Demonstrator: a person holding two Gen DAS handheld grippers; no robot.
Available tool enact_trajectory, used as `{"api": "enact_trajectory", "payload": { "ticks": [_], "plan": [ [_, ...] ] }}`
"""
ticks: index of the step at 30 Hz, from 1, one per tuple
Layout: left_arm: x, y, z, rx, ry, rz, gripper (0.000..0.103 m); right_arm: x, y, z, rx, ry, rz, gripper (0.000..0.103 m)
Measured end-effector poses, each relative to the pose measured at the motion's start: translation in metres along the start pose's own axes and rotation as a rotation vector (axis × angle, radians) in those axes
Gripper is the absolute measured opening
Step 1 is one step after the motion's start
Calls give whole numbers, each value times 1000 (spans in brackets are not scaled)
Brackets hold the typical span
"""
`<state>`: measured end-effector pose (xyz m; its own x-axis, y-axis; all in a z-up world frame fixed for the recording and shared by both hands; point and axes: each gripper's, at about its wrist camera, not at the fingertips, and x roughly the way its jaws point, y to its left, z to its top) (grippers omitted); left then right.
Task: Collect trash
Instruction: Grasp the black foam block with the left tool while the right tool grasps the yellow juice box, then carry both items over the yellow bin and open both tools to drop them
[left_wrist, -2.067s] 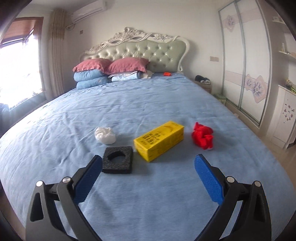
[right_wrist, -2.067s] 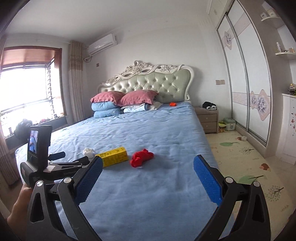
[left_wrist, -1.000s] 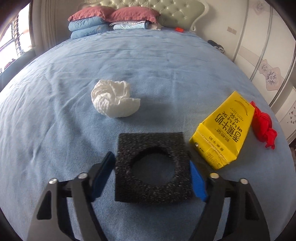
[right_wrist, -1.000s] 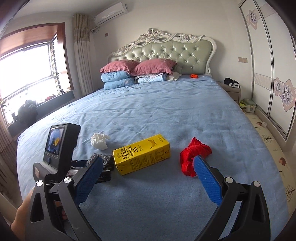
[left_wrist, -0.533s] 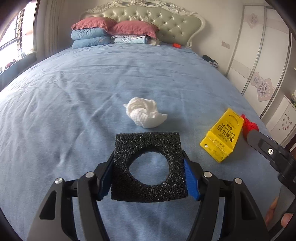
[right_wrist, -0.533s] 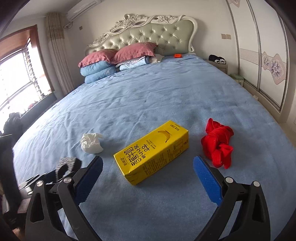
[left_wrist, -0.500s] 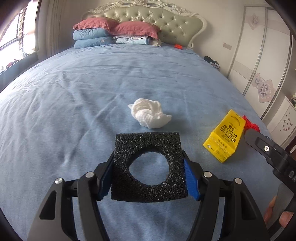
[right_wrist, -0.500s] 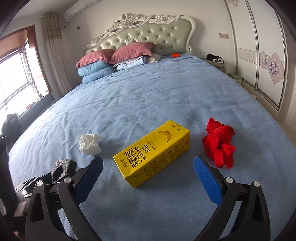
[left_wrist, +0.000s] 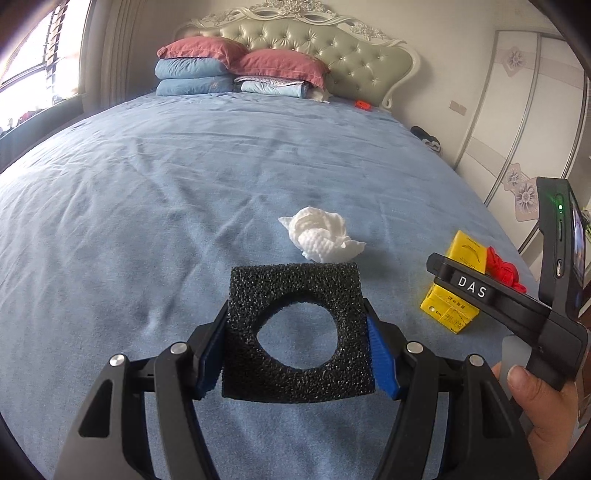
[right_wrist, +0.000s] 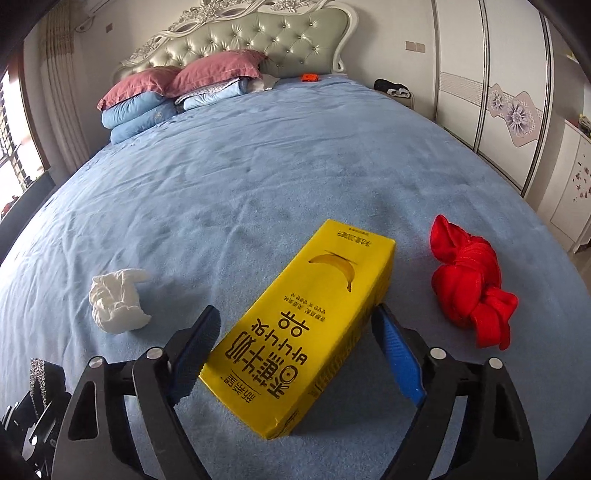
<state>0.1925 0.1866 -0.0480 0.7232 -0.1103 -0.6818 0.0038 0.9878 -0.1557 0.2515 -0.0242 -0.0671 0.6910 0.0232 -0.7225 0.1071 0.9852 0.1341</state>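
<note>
Trash: one foam square (left_wrist: 297, 332) clamped in left gripper (left_wrist: 295, 354); one carton (right_wrist: 303, 328) between spread right gripper (right_wrist: 295, 350).

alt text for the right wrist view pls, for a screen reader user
The right gripper, jaws open, straddles the near end of a yellow banana-milk carton lying flat on a blue bedspread, not yet clamped. A crumpled white tissue lies left of the carton and a knotted red cloth right; pink and blue pillows sit against a tufted headboard.
</note>
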Motion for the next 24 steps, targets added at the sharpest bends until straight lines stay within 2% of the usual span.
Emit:
{"api": "enact_trajectory", "payload": {
  "ticks": [2,5,9,13,19,24],
  "plan": [
    [-1,-5,-1,3,-2,0,65,-6,0,-1,-36,-1,25,61],
    [-4,-11,-3,-10,-10,-16,65,-20,0,-9,-117,-11,65,51],
    [-12,-24,-9,-20,-28,-25,65,-39,-14,-23,-175,-9,127,49],
    [-23,-42,-18,-20,-40,-37,65,-74,-35,-37,-217,-85,156,47],
    [-51,-78,-34,7,-88,-33,65,-125,-77,-51,-223,-173,231,47],
    [-68,-115,-44,48,-102,-74,65,-155,-120,-61,-173,-204,293,47]
  ]
}}
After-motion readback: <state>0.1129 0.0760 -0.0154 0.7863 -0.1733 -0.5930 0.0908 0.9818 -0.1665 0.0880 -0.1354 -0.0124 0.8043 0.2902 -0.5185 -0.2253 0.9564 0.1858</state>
